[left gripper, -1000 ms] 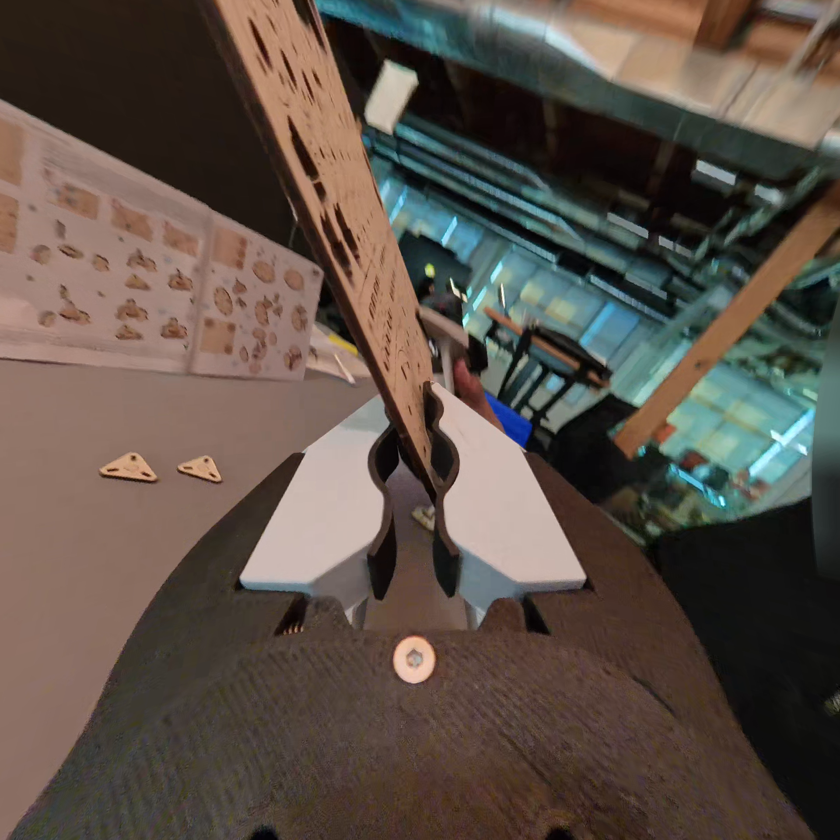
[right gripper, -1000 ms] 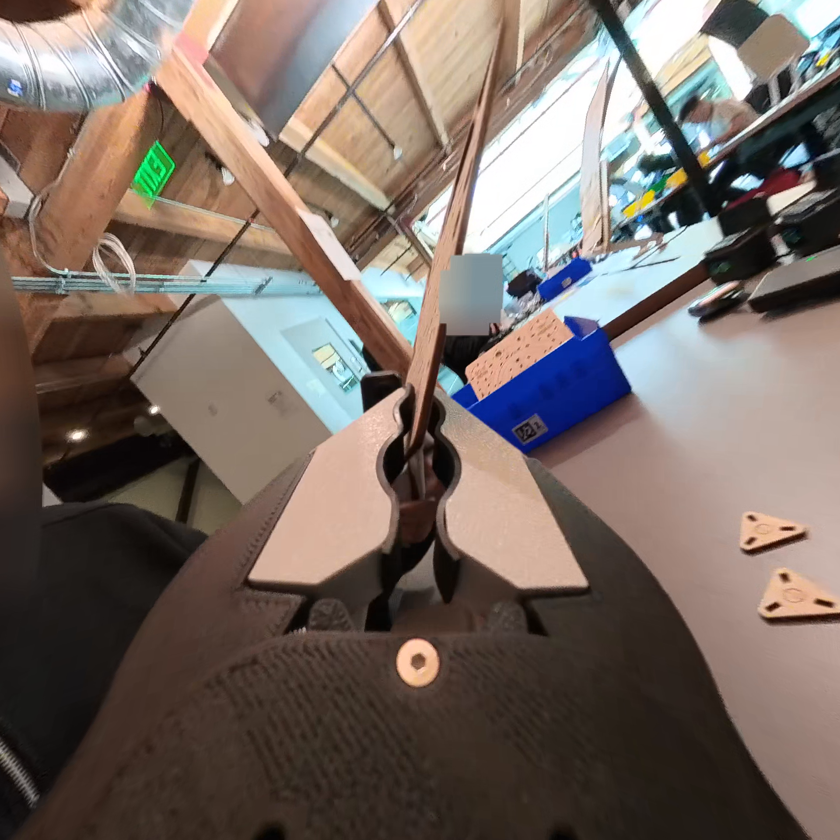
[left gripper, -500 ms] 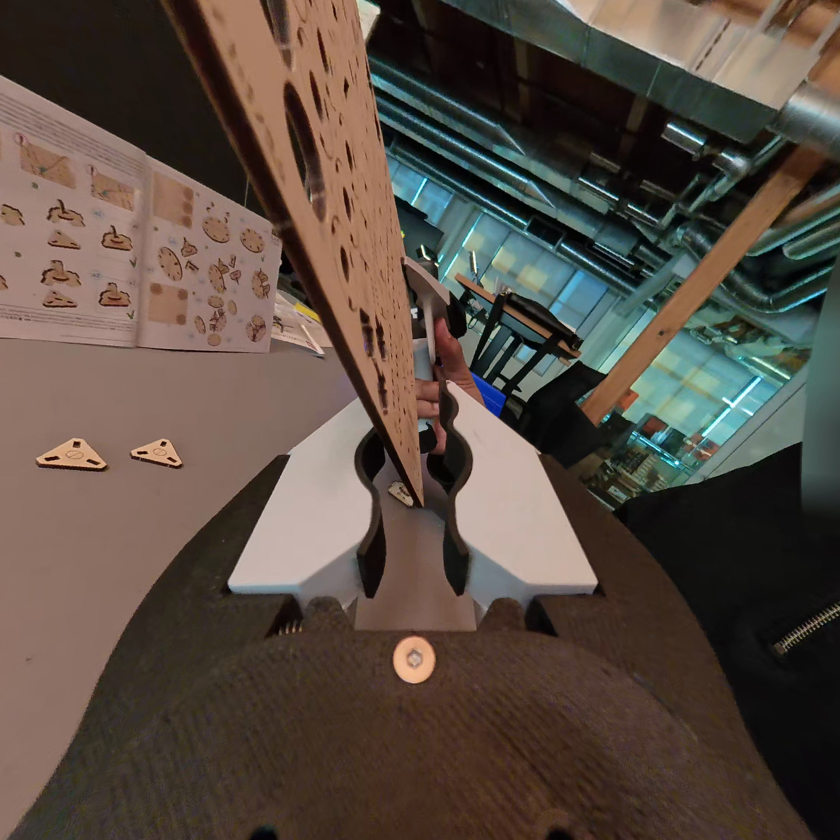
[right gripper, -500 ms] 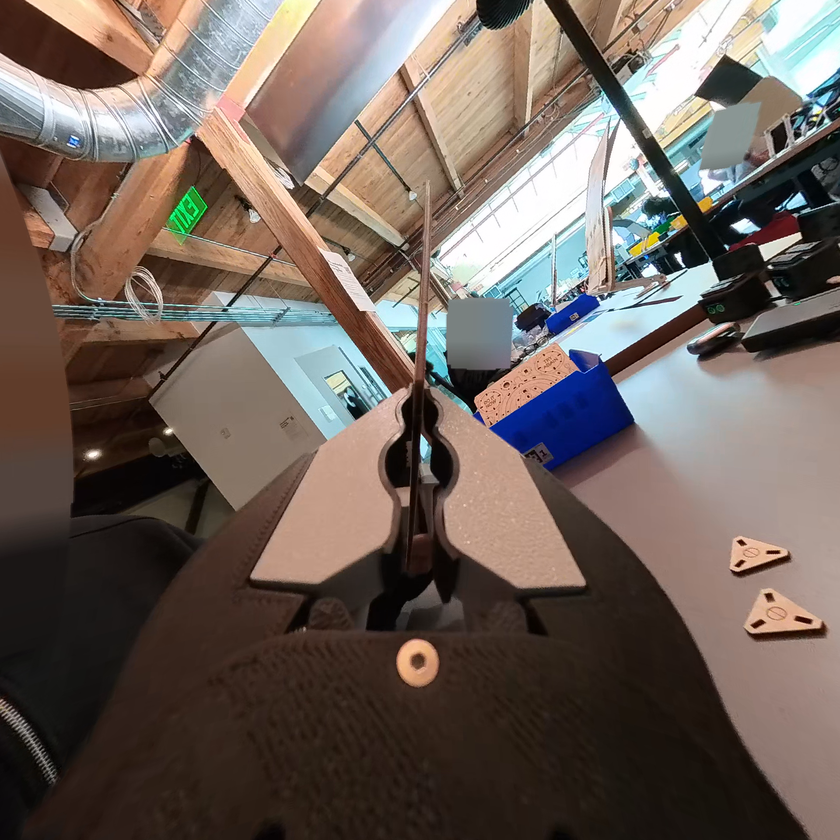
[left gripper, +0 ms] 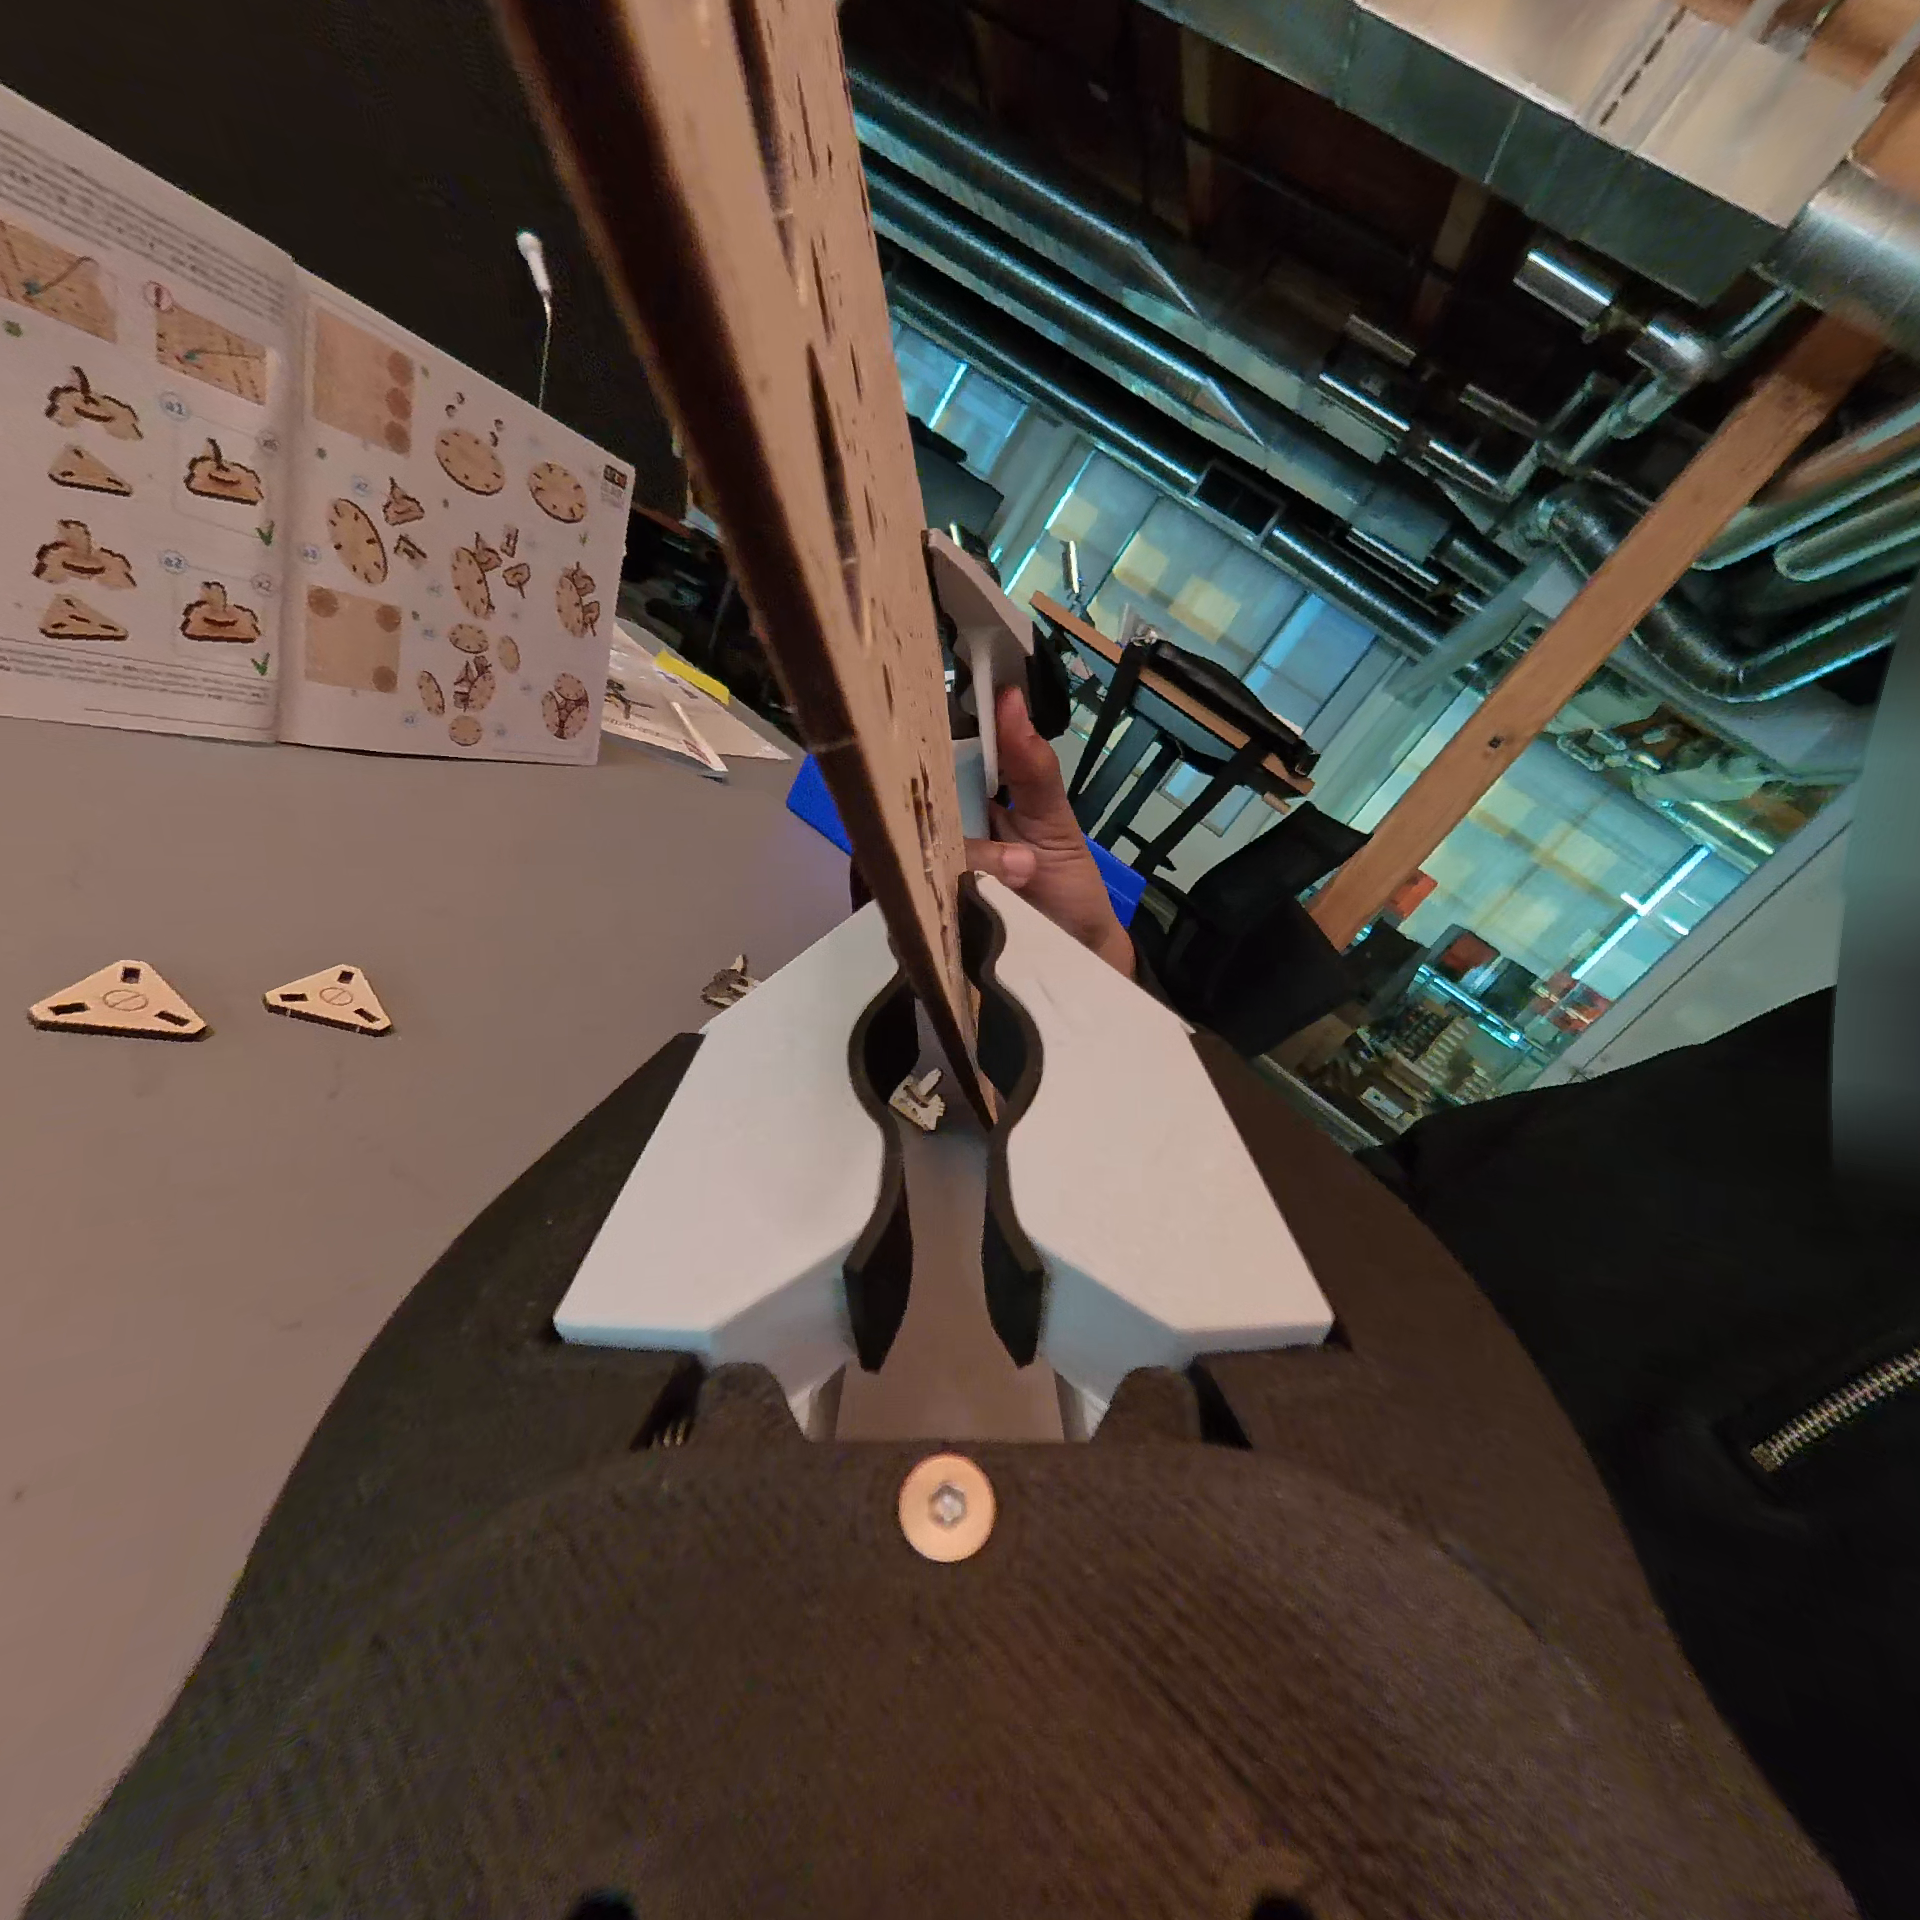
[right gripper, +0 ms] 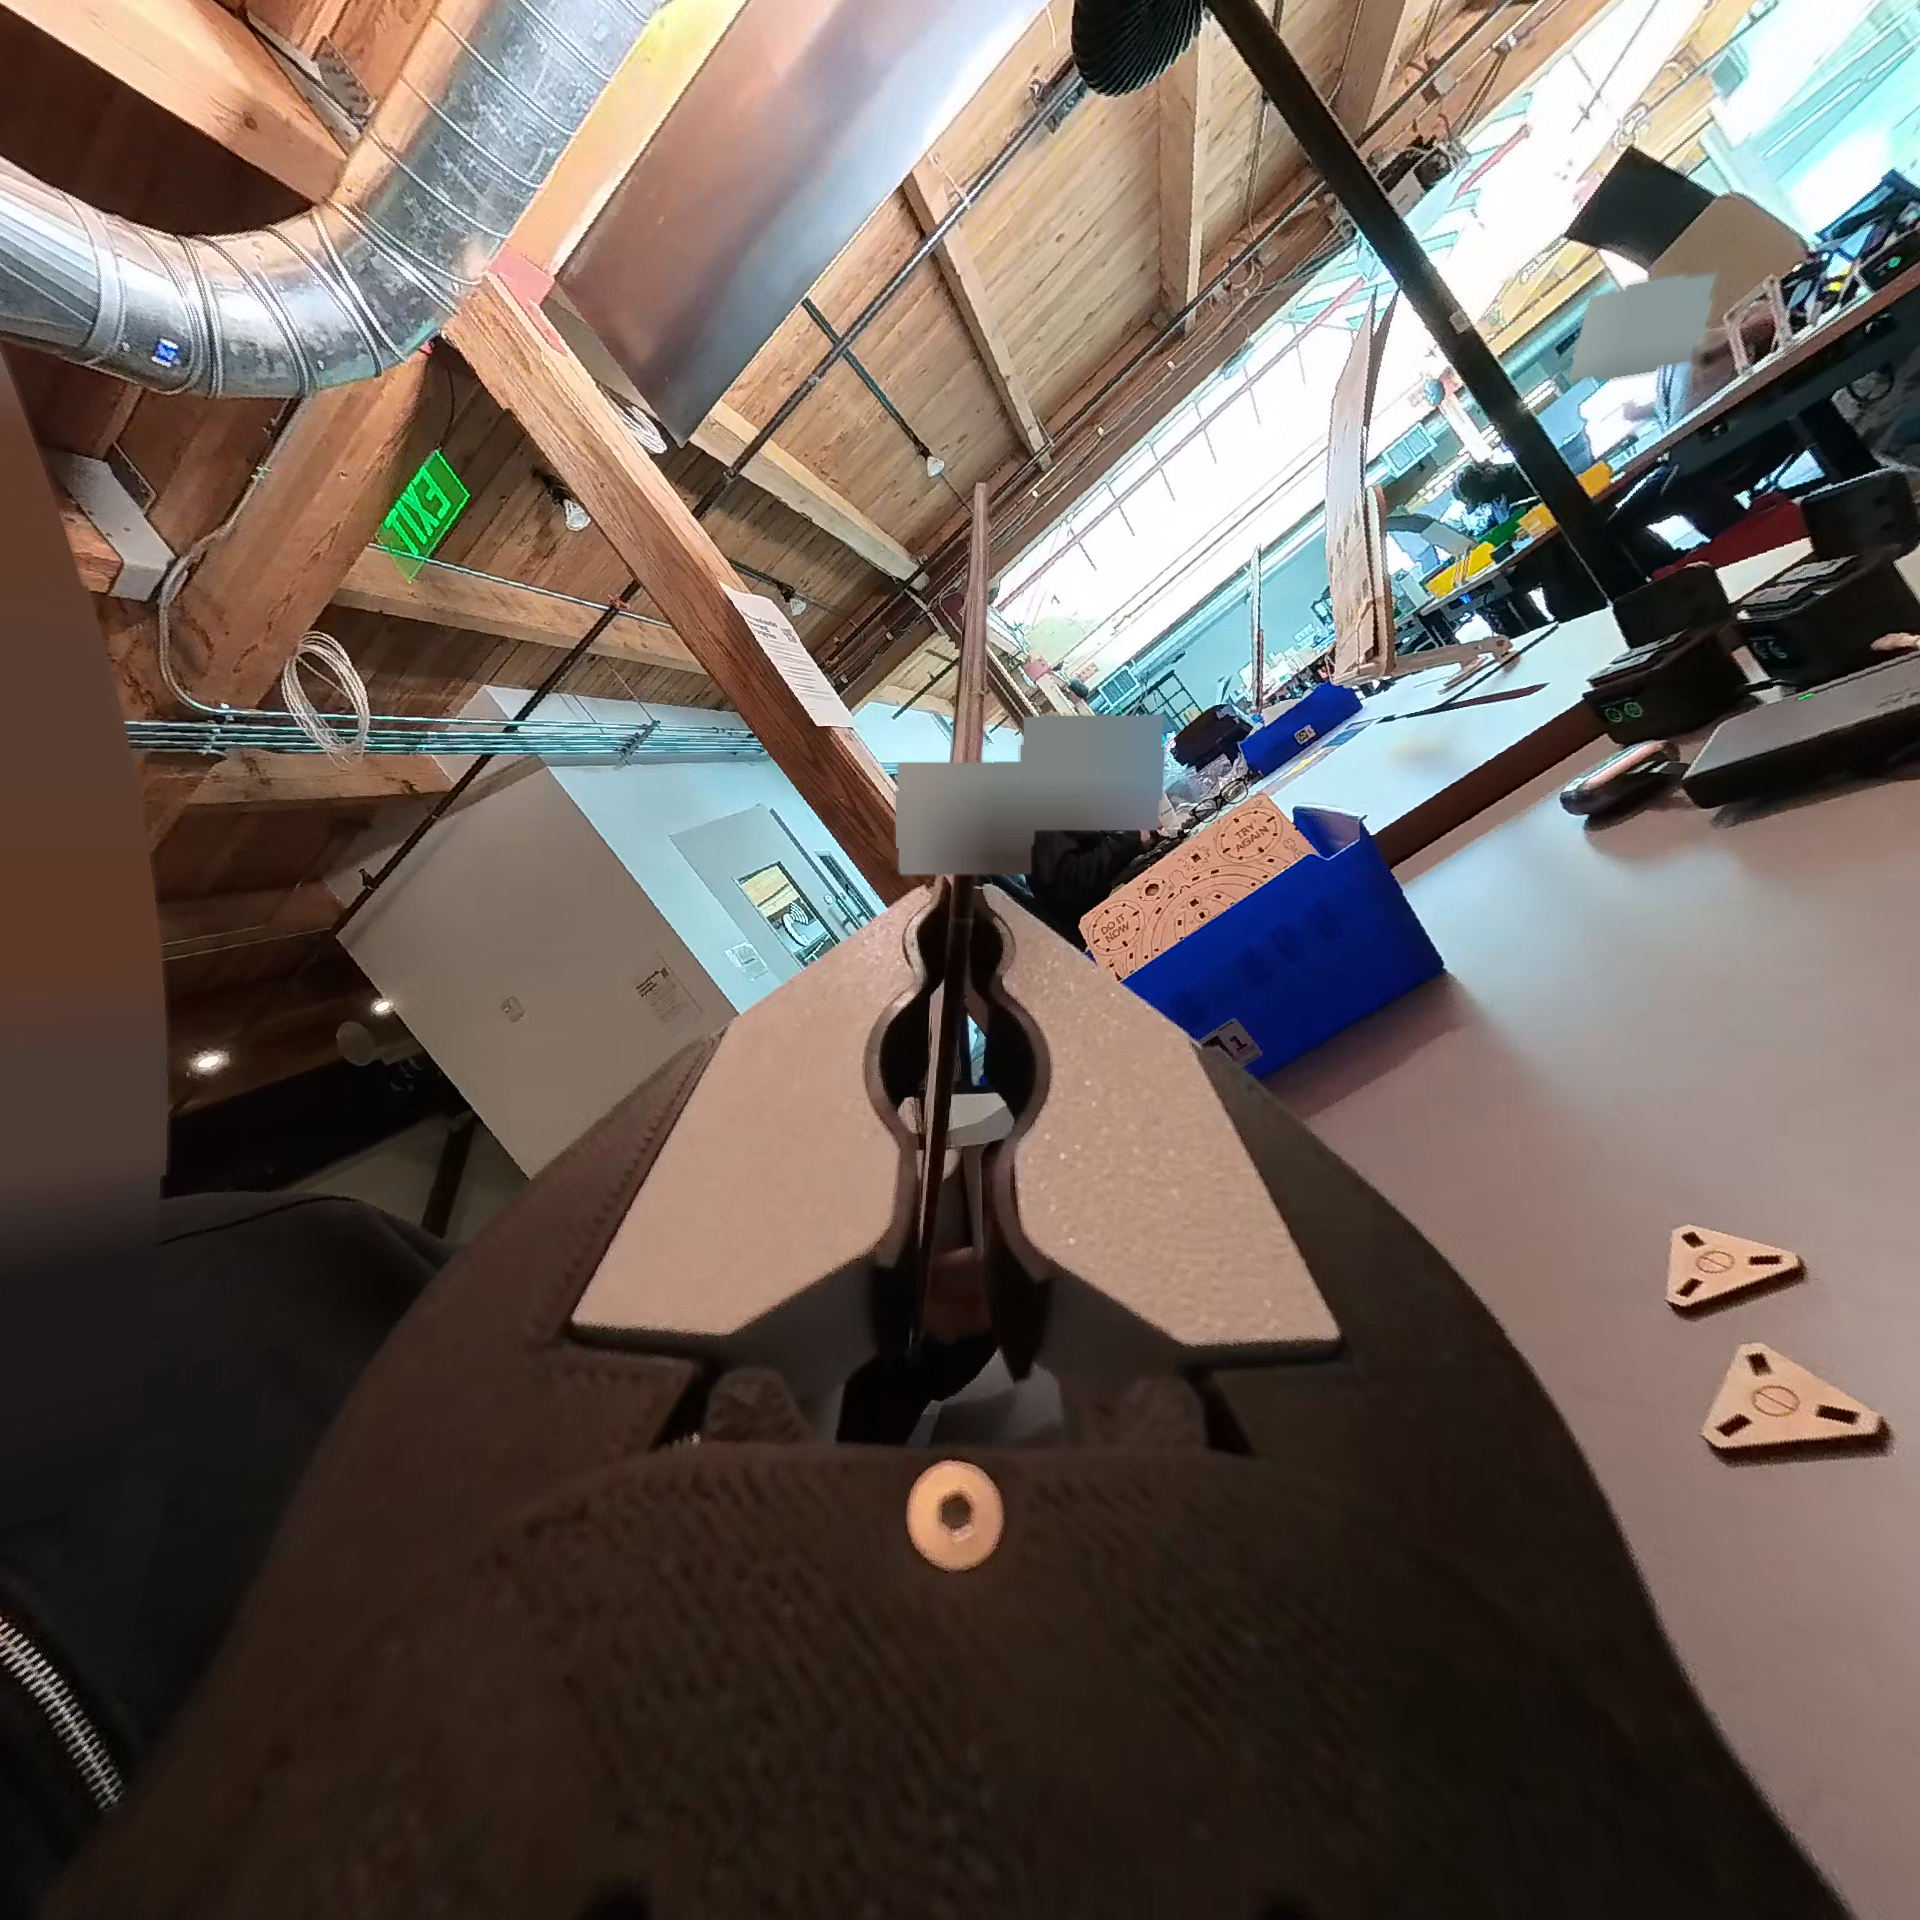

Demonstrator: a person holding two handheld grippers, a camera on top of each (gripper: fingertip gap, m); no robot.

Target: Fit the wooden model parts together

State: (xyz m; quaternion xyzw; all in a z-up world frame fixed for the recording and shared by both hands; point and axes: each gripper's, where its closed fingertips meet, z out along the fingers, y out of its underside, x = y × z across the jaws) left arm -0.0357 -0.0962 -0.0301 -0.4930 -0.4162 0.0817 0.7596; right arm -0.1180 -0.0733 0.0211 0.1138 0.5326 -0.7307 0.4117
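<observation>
Both tongs, left (left gripper: 940, 914) and right (right gripper: 961, 914), grip one wooden sheet (left gripper: 790, 416); blue bin (right gripper: 1320, 966) holds another cut-out board (right gripper: 1195, 894).

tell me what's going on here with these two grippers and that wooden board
A person holds a handheld gripper in each hand, and both are clamped on the same thin, laser-cut brown plywood sheet, raised edge-up above the grey table. The left gripper has its jaws shut on the sheet's lower edge; the right gripper pinches it too, seen edge-on. Two small triangular wooden pieces lie on the table, with an open instruction booklet behind and a blue plastic bin holding another cut sheet.
</observation>
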